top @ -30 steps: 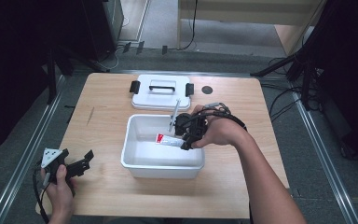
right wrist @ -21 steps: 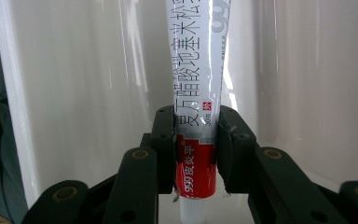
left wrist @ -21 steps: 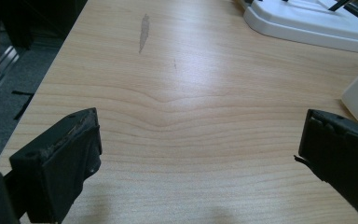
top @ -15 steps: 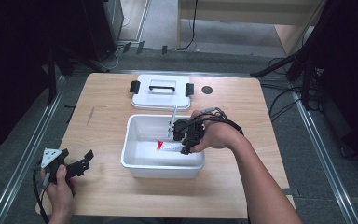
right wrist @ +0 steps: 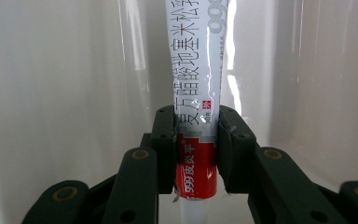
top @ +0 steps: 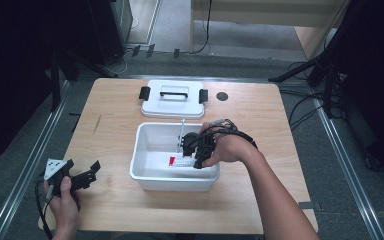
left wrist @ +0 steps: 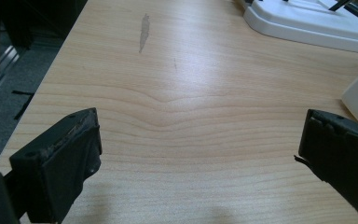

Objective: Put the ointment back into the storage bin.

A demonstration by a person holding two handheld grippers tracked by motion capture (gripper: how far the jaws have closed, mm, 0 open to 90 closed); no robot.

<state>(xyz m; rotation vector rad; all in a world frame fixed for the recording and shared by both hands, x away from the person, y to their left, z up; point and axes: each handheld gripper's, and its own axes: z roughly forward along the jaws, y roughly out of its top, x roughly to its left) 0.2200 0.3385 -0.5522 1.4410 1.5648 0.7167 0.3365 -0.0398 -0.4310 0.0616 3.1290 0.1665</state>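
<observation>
One glossy tube (right wrist: 196, 93), smooth white bin (top: 145, 145)

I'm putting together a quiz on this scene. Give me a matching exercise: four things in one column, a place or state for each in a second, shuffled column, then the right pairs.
Things:
1. ointment tube
2. white lid
3. left gripper
4. white bin

Places or states:
A. open, holding nothing, over the table's near left corner
B. lying flat on the table, behind the bin
C. clamped between the right gripper's jaws, inside the bin
D. uncovered, at the middle of the wooden table

Pairs: 1-C, 2-B, 3-A, 4-D
</observation>
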